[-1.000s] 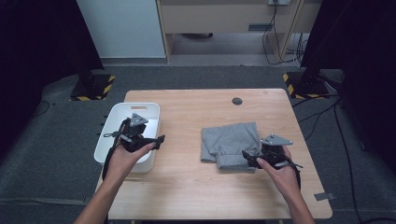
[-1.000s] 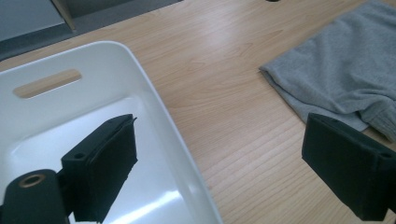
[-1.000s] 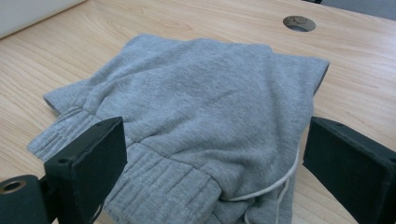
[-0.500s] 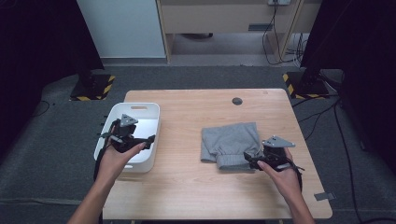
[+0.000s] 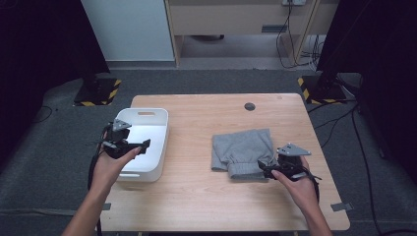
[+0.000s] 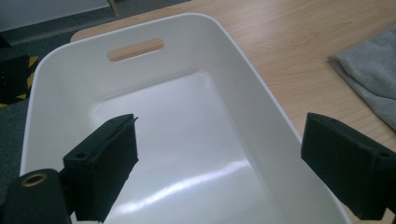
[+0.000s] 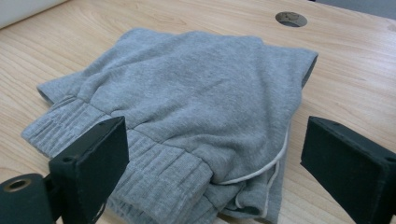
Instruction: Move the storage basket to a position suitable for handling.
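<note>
Two hand-held black two-jaw grippers at work over a pale wooden table point(image 5: 196, 196). Left gripper point(image 5: 129, 145) hovering above the near end of a white rectangular plastic bin point(image 5: 157, 123); jaws spread wide, nothing between them. Right gripper point(image 5: 275, 169) parked at the near right corner of a folded grey knit sweatshirt point(image 5: 243, 150), jaws likewise spread wide and level with the ribbed hem, not pressing on it. Sweatshirt lying flat on the right half of the table, well apart from the bin.

From the left gripper view: glossy bare bin floor point(image 6: 187, 140), a slot handle point(image 6: 135, 49) cut in the far wall, and one edge of the grey cloth point(image 6: 369, 79) at the right. From the right gripper view: ribbed cuff point(image 7: 154, 172) and a white drawstring point(image 7: 271, 163) looping out by the hem, details too small from the high view.

Round cable hole point(image 5: 250, 106) near the table's far edge. Dark grey carpet point(image 5: 49, 147) all around, yellow-and-black striped stand feet point(image 5: 98, 93) at both far corners, pale cabinet point(image 5: 128, 29) and cables point(image 5: 290, 34) beyond. Nothing lying between either gripper and its thing.
</note>
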